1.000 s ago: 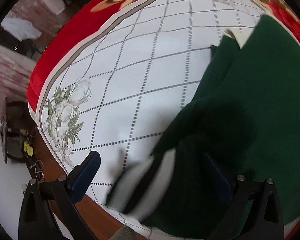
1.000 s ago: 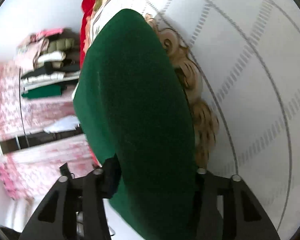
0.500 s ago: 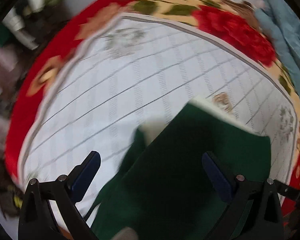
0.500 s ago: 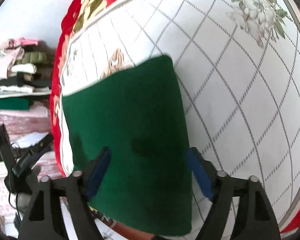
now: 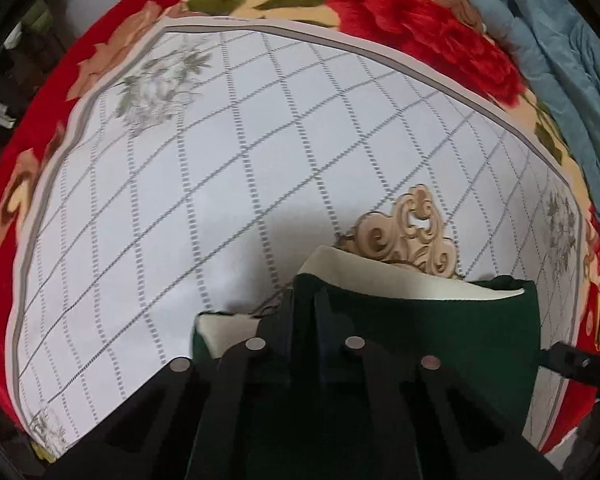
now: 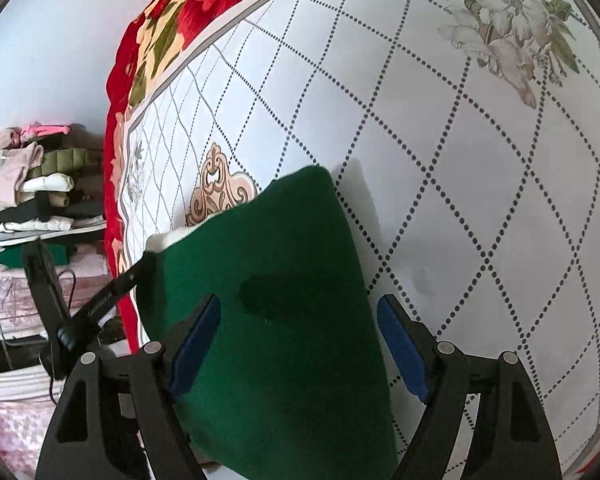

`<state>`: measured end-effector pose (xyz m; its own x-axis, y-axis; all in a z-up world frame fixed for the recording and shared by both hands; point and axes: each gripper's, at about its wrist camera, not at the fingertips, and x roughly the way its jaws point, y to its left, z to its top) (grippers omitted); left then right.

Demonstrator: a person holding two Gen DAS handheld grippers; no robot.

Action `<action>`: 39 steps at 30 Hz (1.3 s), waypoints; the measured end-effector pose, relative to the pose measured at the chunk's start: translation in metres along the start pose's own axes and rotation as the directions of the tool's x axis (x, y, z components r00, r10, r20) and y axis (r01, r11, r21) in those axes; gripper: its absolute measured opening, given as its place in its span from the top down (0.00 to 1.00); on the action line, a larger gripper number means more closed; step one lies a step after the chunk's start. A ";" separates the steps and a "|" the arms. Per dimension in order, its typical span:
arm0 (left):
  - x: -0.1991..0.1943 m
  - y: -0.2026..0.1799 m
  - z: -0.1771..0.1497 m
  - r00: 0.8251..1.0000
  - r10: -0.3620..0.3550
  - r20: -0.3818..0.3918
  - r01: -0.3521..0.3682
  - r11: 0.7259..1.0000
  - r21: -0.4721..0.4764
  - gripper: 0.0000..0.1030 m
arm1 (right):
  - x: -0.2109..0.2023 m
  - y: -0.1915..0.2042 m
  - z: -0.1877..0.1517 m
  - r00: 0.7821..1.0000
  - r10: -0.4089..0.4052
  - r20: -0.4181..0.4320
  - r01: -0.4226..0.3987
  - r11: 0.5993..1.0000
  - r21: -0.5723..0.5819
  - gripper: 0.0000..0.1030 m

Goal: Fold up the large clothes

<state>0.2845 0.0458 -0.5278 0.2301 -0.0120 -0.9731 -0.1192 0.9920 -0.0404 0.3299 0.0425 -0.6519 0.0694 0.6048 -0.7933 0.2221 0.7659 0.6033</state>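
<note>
Folded green garment (image 5: 440,344) lies on the bed's white quilted cover (image 5: 228,184), cream lining peeking out at its far edge; left claw (image 5: 305,320) has just snapped together, clamped on the garment's near-left edge, while over on the right, the right claw (image 6: 300,344) hangs with jaws apart, blue pads clear of the green cloth below

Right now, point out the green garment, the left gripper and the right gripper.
green garment (image 6: 284,320): right wrist view, flat top.
left gripper (image 5: 304,312): left wrist view, fingertips.
right gripper (image 6: 300,320): right wrist view, between fingertips.
</note>
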 end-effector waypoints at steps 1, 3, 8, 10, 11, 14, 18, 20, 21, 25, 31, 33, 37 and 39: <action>0.002 0.004 -0.001 1.000 0.008 -0.002 -0.008 1.000 -0.001 0.95 | -0.010 0.000 -0.003 1.000 -0.007 0.007 0.007 1.000 0.000 0.20; 0.013 0.015 -0.005 0.999 0.039 -0.026 -0.040 0.999 -0.019 0.95 | -0.018 0.007 -0.003 0.999 -0.043 0.027 0.044 0.999 -0.013 0.20; 0.037 0.034 -0.007 0.995 0.073 -0.072 -0.076 0.996 -0.039 0.99 | -0.026 0.044 -0.007 0.995 -0.087 0.046 0.092 0.990 -0.107 0.28; 0.041 0.039 -0.006 0.995 0.055 -0.079 -0.061 0.996 -0.064 0.99 | -0.017 0.064 -0.005 0.994 -0.112 0.010 0.112 0.978 -0.175 0.38; 0.041 0.040 -0.006 0.996 0.050 -0.079 -0.056 0.996 -0.074 0.99 | -0.008 0.072 -0.003 0.991 -0.134 -0.023 0.126 0.969 -0.215 0.54; 0.026 0.042 -0.003 0.996 0.069 -0.057 -0.074 0.992 -0.098 0.97 | 0.037 0.087 -0.008 0.955 -0.261 -0.142 0.204 0.923 -0.326 0.65; -0.010 0.049 -0.006 0.991 0.130 0.007 -0.128 0.981 -0.149 0.91 | 0.094 0.079 0.006 0.901 -0.385 -0.199 0.301 0.886 -0.354 0.71; -0.030 0.056 -0.010 0.988 0.148 0.051 -0.137 0.975 -0.177 0.66 | 0.096 0.085 0.013 0.871 -0.423 -0.250 0.317 0.873 -0.371 0.71; -0.036 0.058 -0.012 0.987 0.147 0.061 -0.133 0.973 -0.187 0.23 | 0.096 0.083 0.015 0.865 -0.424 -0.267 0.315 0.875 -0.369 0.71; -0.059 0.061 -0.022 0.986 0.132 0.102 -0.109 0.971 -0.211 0.00 | 0.091 0.070 0.019 0.872 -0.381 -0.309 0.285 0.906 -0.312 0.66; -0.050 0.053 -0.058 0.992 0.122 0.012 -0.117 0.971 -0.209 0.00 | 0.047 0.079 0.011 0.925 -0.310 -0.219 0.247 0.930 -0.271 0.62; -0.025 0.051 -0.072 0.979 0.190 -0.075 -0.201 0.963 -0.181 0.00 | 0.032 0.097 -0.008 0.941 -0.273 -0.197 0.198 0.922 -0.332 0.73; 0.021 0.077 -0.099 0.973 0.176 -0.147 -0.209 0.945 -0.253 0.00 | 0.055 0.118 -0.050 0.908 -0.317 -0.275 0.167 0.874 -0.456 0.86; 0.029 0.090 -0.099 0.980 0.138 -0.144 -0.176 0.938 -0.299 0.00 | 0.088 0.112 -0.063 0.865 -0.427 -0.263 0.241 0.814 -0.529 0.95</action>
<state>0.1850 0.1221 -0.5822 0.0698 0.1067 -0.9918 -0.4411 0.8951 0.0653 0.2993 0.1951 -0.6492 -0.2904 0.2536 -0.9227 -0.3166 0.8845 0.3428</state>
